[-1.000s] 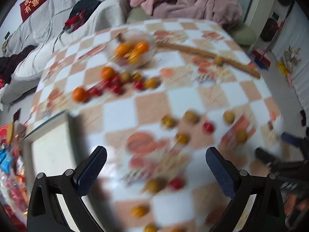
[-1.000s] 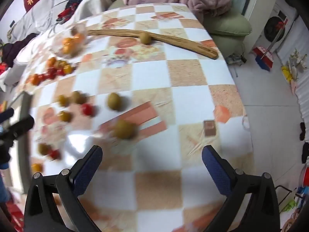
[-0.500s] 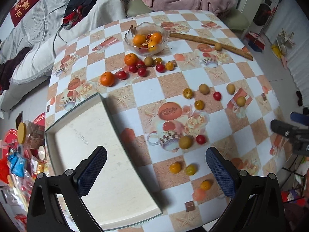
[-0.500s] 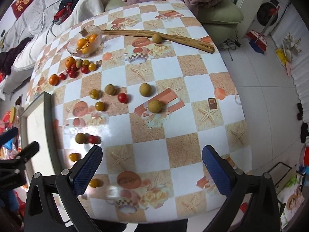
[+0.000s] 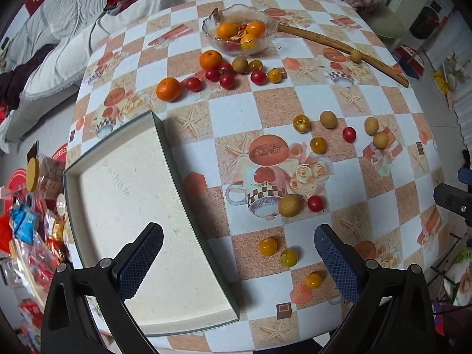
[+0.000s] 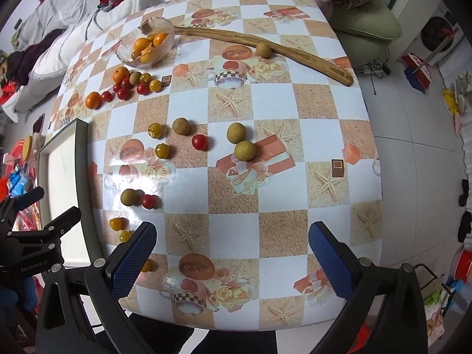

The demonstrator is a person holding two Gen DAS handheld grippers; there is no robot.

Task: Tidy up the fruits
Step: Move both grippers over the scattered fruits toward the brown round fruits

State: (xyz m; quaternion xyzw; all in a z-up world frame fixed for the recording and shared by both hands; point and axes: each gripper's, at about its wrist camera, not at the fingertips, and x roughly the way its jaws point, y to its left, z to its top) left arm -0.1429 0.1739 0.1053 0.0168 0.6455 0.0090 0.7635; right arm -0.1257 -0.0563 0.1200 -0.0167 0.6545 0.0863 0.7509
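**Inspector A:** Status of the left hand-held gripper (image 5: 238, 253)?

**Inspector B:** Jaws spread wide, nothing between them. It hangs above the near edge of the desk (image 5: 230, 115), over the right rim of the pale rectangular tray (image 5: 126, 206). The tray holds no fruit.

**Inspector A:** And the right hand-held gripper (image 6: 233, 255)?

**Inspector B:** Also wide and carrying nothing, above the near side of the desk, clear of all fruit.

**Inspector A:** Location of the fruit?

**Inspector B:** A glass bowl (image 5: 240, 31) at the far side holds several oranges. Just in front of it lie two loose oranges (image 5: 168, 89), a cluster of red cherry tomatoes (image 5: 227, 80) and some yellow ones. Mid-desk, a scattered group: brown longans (image 6: 244, 150), yellow tomatoes, one red tomato (image 6: 199, 142). Nearer the tray, a longan touches a red tomato (image 5: 315, 203); three yellow tomatoes (image 5: 268, 246) lie near the left gripper. One longan rests against a long wooden stick (image 6: 265, 44) at the far side.
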